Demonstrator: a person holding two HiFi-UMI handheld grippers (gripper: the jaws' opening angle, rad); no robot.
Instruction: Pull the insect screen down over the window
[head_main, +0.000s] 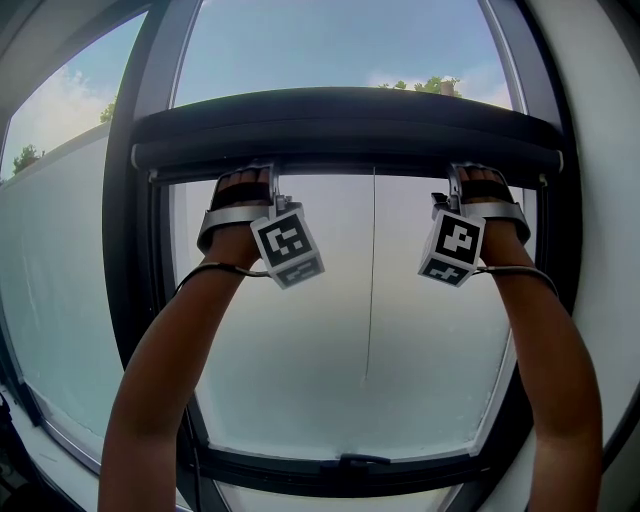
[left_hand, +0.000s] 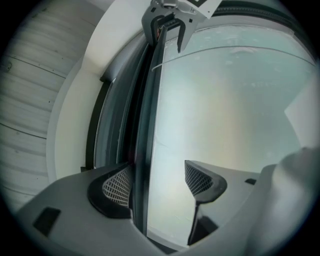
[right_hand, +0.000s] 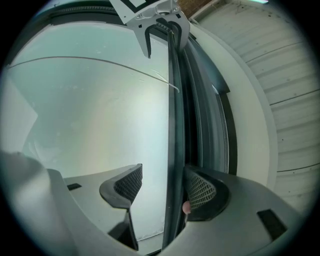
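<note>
1. Head view: the insect screen's dark bar (head_main: 345, 130) lay across the upper part of the window (head_main: 128, 250), with sky above it and a pale, hazy pane below. Both my arms were raised to it. My left tongs (head_main: 264, 178) met the bar's lower edge near its left end, and my right tongs (head_main: 457, 176) met it near its right end. A thin cord (head_main: 368, 300) hung down the pane between them.

2. Left gripper view: my left tongs (left_hand: 157, 184) stood fairly wide, astride the bar (left_hand: 145, 140). The bar lay against the left pad (left_hand: 117, 187). The right pad (left_hand: 197, 179) stood clear of it, with pale pane showing in the gap. This was a straddle, not a clamp. The right tongs (left_hand: 167, 27) showed far along the bar, astride it too.

3. Right gripper view: my right tongs (right_hand: 165, 187) mirrored that, jaws apart around the bar (right_hand: 175, 125). The bar pressed on the right pad (right_hand: 200, 192), while the left pad (right_hand: 129, 182) was off it. The left tongs (right_hand: 161, 30) showed at the bar's far end, and the cord (right_hand: 100, 64) ran as a thin line across the pane.
</note>
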